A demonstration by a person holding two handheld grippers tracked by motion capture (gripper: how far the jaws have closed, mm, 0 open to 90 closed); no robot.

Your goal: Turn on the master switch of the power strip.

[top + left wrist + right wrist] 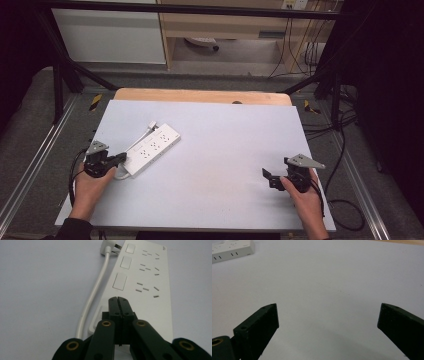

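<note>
Pale grey covers the desk, whose wooden far edge shows bare. A white power strip lies slantwise near the left edge. The left gripper, jaws pressed together on nothing, reaches the strip's near end. The right gripper gapes wide by the right edge.

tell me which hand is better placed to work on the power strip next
Left, probably: the left tool, jaws shut, sits right at the power strip. The right tool is open, far across the table.
</note>
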